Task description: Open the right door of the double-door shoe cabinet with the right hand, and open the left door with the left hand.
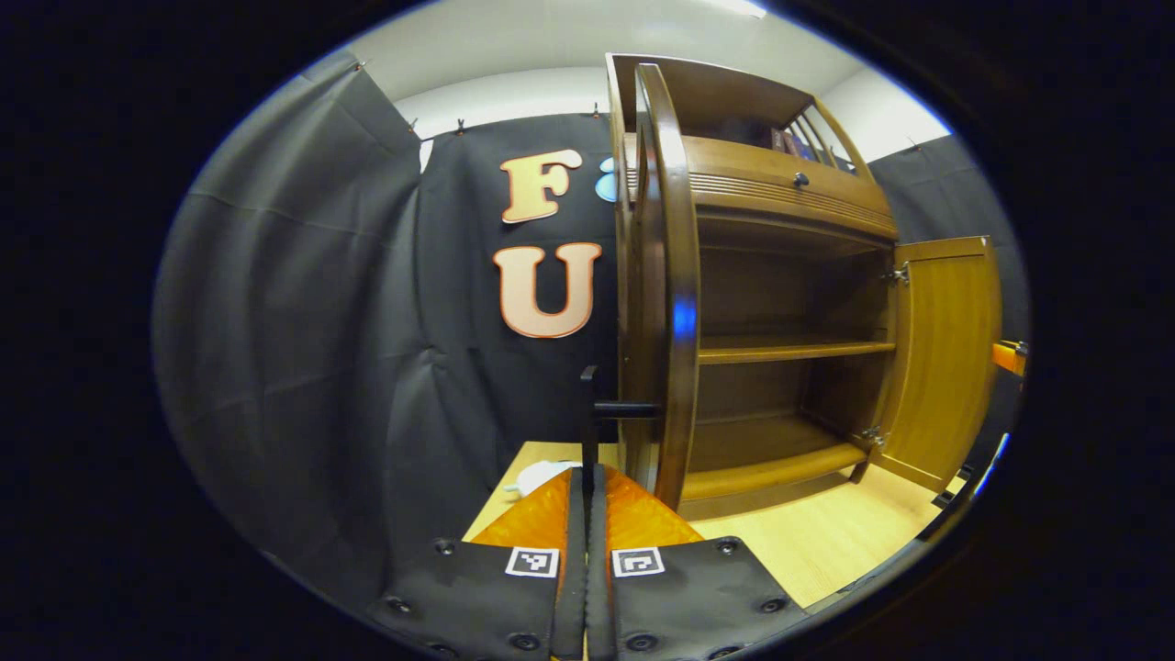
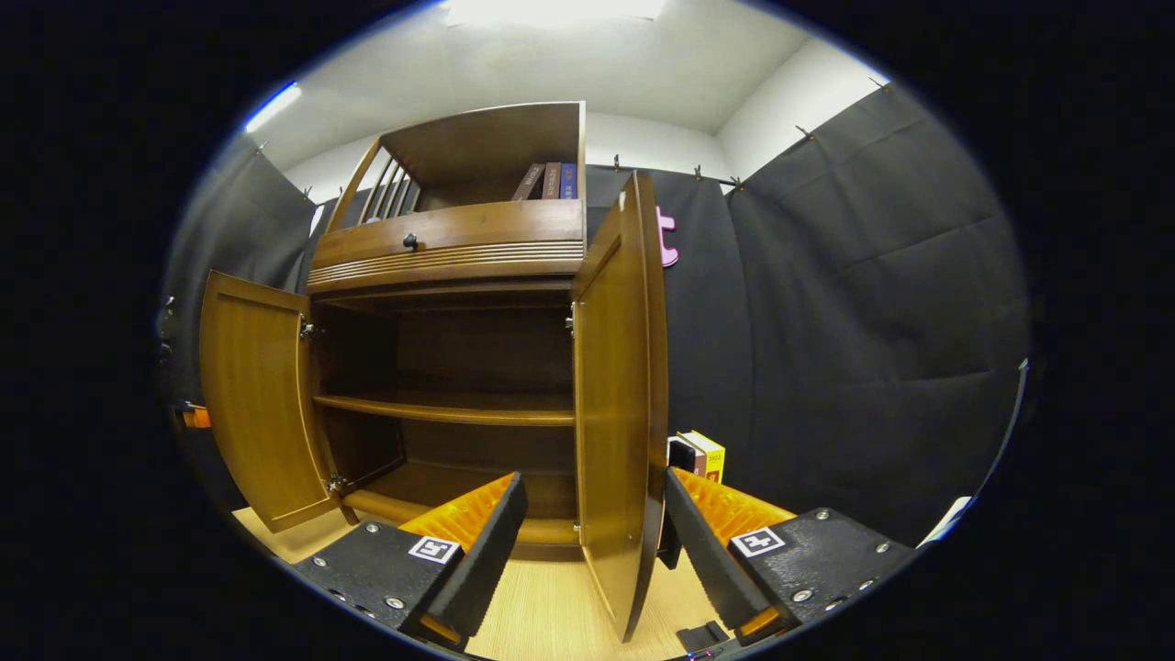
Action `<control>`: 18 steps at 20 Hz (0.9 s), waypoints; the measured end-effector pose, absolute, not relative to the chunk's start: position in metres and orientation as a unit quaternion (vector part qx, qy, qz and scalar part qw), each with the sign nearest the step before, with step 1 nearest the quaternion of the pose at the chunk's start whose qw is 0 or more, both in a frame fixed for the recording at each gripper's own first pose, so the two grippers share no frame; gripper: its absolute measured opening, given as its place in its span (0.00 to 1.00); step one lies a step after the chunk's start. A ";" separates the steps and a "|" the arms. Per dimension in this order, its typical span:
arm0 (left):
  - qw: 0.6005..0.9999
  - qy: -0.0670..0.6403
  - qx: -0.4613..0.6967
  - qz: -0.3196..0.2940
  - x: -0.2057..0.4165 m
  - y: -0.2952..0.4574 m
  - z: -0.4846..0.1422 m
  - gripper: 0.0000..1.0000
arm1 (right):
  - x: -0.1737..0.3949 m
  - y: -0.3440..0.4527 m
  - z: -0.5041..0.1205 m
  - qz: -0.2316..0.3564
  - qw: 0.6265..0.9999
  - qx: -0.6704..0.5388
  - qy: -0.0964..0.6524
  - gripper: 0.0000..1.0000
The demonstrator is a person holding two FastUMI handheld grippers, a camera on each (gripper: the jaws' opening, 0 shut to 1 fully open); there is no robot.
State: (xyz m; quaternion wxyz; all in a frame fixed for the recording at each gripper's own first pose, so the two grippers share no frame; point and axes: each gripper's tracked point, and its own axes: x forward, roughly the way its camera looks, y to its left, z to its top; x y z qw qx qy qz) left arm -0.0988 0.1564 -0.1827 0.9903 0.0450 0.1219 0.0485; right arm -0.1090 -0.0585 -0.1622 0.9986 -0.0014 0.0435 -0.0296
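The wooden shoe cabinet (image 1: 780, 184) stands with both doors swung out and its shelves (image 2: 450, 408) bare. In the left gripper view the left door (image 1: 677, 303) shows edge-on, its thin black handle (image 1: 597, 408) sticking out toward me. My left gripper (image 1: 587, 477) is shut, its tips pinching the handle's lower end. The right door (image 1: 945, 358) hangs open farther right. In the right gripper view my right gripper (image 2: 595, 485) is open, one finger on each side of the right door (image 2: 615, 395). The left door (image 2: 257, 404) stands open at the left.
Books (image 2: 549, 181) stand on the cabinet's top shelf above a drawer with a knob (image 2: 409, 240). Small boxes (image 2: 702, 454) sit on the light wooden floor (image 1: 826, 542) behind the right door. A white object (image 1: 537, 476) lies by the black cloth wall.
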 end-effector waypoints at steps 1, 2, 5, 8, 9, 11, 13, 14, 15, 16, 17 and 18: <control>0.990 0.118 0.054 0.058 -0.104 0.160 -0.179 0.07 | -0.105 -0.059 -0.163 -0.032 0.999 -0.004 0.042 0.93; 0.990 0.114 0.053 0.062 -0.109 0.156 -0.173 0.07 | -0.103 -0.059 -0.163 -0.032 0.999 0.000 0.042 0.94; 0.990 0.097 0.063 0.076 -0.120 0.145 -0.150 0.15 | -0.102 -0.059 -0.157 -0.034 0.999 0.013 0.040 0.94; 0.990 0.069 0.083 0.086 -0.127 0.129 -0.121 0.27 | -0.104 -0.059 -0.148 -0.037 0.999 0.015 0.032 0.95; 0.990 0.060 0.085 0.092 -0.128 0.125 -0.114 0.29 | -0.105 -0.058 -0.143 -0.037 0.999 0.013 0.029 0.95; 0.990 0.045 0.084 0.101 -0.130 0.118 -0.097 0.37 | -0.107 -0.057 -0.133 -0.038 0.999 0.009 0.023 0.94; 0.991 0.029 0.076 0.101 -0.127 0.103 -0.087 0.44 | -0.110 -0.052 -0.119 -0.033 0.999 0.016 0.010 1.00; 0.991 0.023 0.077 0.106 -0.125 0.100 -0.080 0.48 | -0.111 -0.048 -0.111 -0.029 0.999 0.017 0.002 1.00; 0.991 0.015 0.078 0.108 -0.123 0.095 -0.074 0.52 | -0.112 -0.045 -0.104 -0.027 1.000 0.014 -0.002 1.00; 0.991 0.009 0.078 0.105 -0.118 0.086 -0.069 0.55 | -0.111 -0.044 -0.098 -0.025 1.000 0.007 -0.005 1.00; 0.992 0.005 0.078 0.096 -0.113 0.076 -0.064 0.62 | -0.111 -0.040 -0.091 -0.024 1.000 -0.001 -0.008 1.00; 0.993 0.002 0.078 0.088 -0.108 0.065 -0.060 0.69 | -0.109 -0.037 -0.085 -0.021 1.000 -0.010 -0.009 1.00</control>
